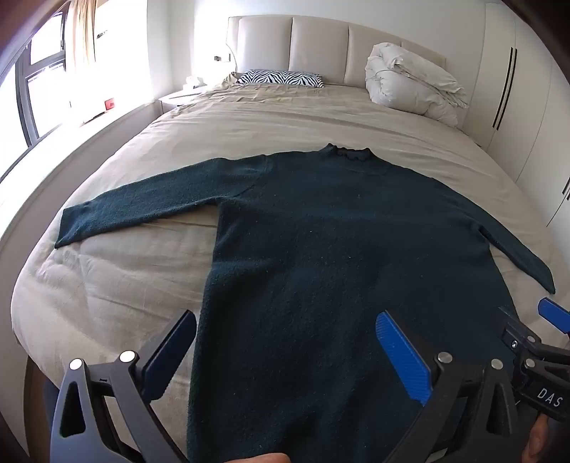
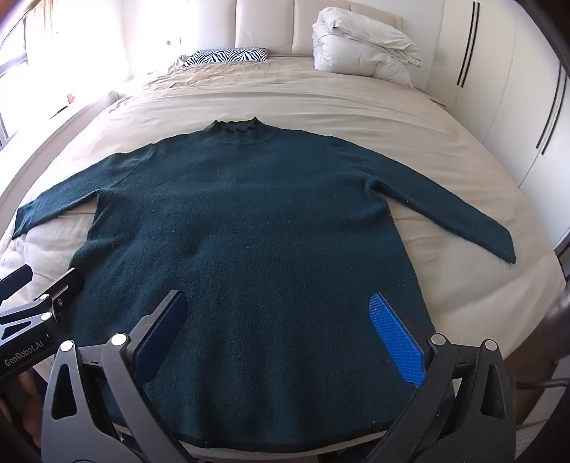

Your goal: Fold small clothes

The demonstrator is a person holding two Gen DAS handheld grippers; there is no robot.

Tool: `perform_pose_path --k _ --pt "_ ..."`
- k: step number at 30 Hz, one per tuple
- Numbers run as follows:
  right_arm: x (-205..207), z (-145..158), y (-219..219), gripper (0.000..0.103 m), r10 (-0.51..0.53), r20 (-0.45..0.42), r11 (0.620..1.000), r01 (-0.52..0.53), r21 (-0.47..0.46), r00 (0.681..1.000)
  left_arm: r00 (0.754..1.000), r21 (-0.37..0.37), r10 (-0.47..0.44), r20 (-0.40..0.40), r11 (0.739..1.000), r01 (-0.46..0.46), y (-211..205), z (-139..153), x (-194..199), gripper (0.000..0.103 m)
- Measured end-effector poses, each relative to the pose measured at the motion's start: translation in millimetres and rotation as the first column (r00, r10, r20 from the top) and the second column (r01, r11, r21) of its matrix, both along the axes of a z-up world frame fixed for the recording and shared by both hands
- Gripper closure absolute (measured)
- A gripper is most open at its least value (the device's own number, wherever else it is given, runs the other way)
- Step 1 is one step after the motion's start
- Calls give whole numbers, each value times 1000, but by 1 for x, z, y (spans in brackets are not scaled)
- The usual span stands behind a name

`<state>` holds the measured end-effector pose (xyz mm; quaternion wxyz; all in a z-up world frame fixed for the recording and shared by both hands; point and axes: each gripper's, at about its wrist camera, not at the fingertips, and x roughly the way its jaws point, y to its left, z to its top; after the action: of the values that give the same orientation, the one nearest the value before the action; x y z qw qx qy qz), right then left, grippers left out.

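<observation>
The sweater (image 2: 249,228) lies flat and unfolded across the middle of the frame on the bed (image 2: 356,107), sleeves spread to both sides. The left gripper (image 1: 285,356) and right gripper (image 2: 278,342) hover over its lower hem, jaws wide and holding nothing, so every fold seems left to do.

A bedroom in a home

A wide bed (image 2: 356,117) with a beige cover fills the room, backed by a padded cream headboard (image 1: 320,46). A zebra-striped pillow (image 1: 281,78) lies near the head, and a rolled white duvet (image 1: 413,82) sits beside it. White wardrobe doors (image 2: 498,71) with dark strip handles line one wall. On the other side, a big window (image 1: 42,82) with a light curtain (image 1: 83,32) lets in bright daylight above a low bedside table (image 1: 178,96). A dark green sweater (image 2: 249,220) is laid flat on the cover.
</observation>
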<state>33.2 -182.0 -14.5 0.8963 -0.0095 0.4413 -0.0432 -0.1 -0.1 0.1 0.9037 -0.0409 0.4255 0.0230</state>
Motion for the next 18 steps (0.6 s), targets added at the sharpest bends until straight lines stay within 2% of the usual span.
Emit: perform_pose_path --k 18 --pt "-3 -1 7 0 2 -17 1000 -2 -13 1000 1000 -2 4 -7 1000 -4 1 0 0 0"
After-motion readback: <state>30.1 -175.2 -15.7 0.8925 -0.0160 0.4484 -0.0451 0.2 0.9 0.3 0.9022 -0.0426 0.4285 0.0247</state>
